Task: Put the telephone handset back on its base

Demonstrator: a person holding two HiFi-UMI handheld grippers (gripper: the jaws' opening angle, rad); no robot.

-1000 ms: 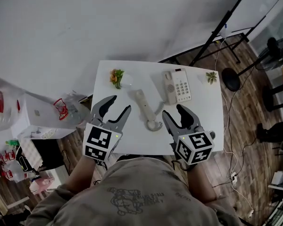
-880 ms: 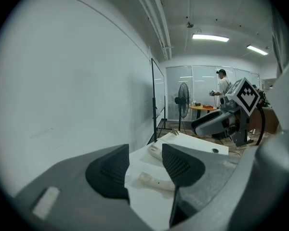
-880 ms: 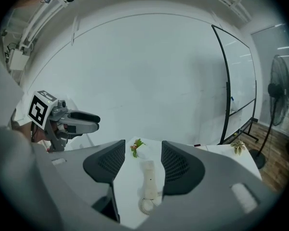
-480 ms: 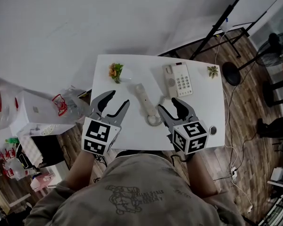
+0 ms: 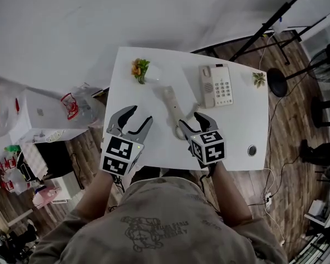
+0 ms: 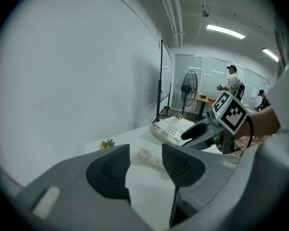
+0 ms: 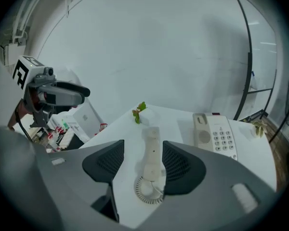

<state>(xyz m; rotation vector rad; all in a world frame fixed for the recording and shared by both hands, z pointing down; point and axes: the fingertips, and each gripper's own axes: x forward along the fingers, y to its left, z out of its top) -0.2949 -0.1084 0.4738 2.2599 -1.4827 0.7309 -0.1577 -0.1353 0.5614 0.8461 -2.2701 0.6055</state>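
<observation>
**Handset off base**

We list: table (image 5: 236, 131); on it base (image 5: 215, 86), far right; handset (image 5: 171, 104) just left of it, long axis running straight ahead of right gripper (image 5: 190, 120) (jaws spread, just widening, touching nothing); left gripper (image 5: 138, 115), unclenched, empty, farther.

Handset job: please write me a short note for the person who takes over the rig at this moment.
Left gripper: open, empty, over the table.
Right gripper: open, lined up on the near end of the handset, no grip.
The handset lies on the table, left of the base, apart from it.
Done: nothing. Left: grip the handset, lift, set it on the base.
</observation>
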